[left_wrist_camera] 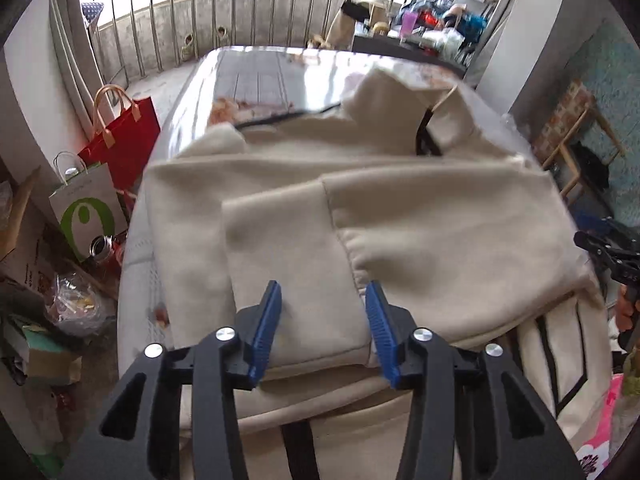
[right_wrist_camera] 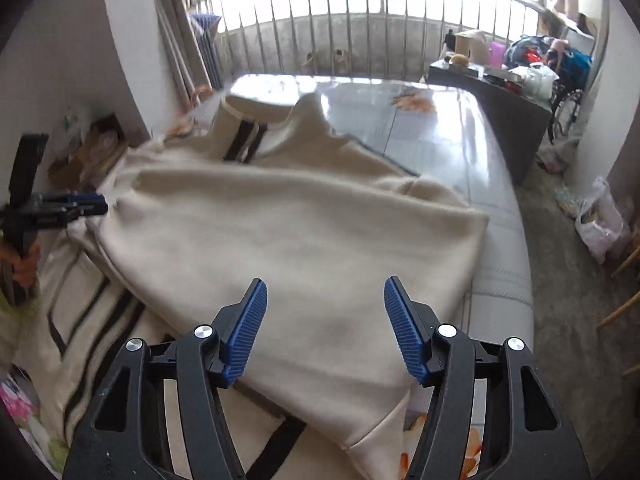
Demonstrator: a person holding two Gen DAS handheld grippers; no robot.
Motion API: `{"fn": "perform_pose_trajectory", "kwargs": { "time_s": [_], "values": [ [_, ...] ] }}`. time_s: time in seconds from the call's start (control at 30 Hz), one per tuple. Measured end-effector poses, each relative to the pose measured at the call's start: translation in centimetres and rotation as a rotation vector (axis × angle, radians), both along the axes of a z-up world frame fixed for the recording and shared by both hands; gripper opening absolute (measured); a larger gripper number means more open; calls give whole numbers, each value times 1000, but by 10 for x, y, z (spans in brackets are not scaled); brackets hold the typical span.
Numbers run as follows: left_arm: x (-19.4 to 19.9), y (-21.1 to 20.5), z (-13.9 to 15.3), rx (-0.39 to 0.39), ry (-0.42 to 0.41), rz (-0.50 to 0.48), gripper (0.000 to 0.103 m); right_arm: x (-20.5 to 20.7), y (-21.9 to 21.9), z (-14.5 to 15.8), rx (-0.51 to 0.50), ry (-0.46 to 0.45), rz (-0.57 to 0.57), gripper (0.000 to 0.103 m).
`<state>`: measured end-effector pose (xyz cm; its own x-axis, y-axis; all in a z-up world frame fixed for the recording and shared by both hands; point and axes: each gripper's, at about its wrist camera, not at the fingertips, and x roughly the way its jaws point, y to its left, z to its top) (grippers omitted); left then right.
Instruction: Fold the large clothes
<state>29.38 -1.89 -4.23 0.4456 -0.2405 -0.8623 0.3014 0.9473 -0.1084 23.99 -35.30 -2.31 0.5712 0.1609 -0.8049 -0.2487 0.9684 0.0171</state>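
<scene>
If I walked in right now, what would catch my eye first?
A big cream garment, partly folded, covers the near end of a glossy table. Two black grippers with blue pads hover open over it, left gripper and right gripper. A red bag stands on the floor beside the table.

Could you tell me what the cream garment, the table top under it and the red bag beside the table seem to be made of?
The cream garment looks like soft, matte fleece or brushed knit: fuzzy surface, thick rounded folds. The table top looks glossy, perhaps glass or clear plastic over a printed cloth: it mirrors the railing. The red bag looks like stiff matte paper with tan handles.
</scene>
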Motion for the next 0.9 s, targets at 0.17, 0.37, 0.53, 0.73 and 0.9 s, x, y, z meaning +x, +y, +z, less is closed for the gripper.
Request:
{"fn": "perform_pose_trajectory", "kwargs": {
  "time_s": [0.17, 0.37, 0.53, 0.73, 0.9],
  "values": [
    [-14, 13, 10, -28, -19, 51, 46, -20, 7, -13, -102, 53, -77, 59],
    [-75, 36, 40, 2, -100, 49, 66, -84, 19, 16, -39, 5, -117, 73],
    [-136, 53, 35, 3, -104, 82, 70, -126, 46, -1, -9, 57, -156, 79],
    [-201, 66, 25, 60, -172, 116, 71, -157, 73, -19, -24, 51, -232, 88],
    [-238, 78, 13, 73, -185, 137, 71, -162, 88, -35, -124, 54, -272, 94]
  ]
}}
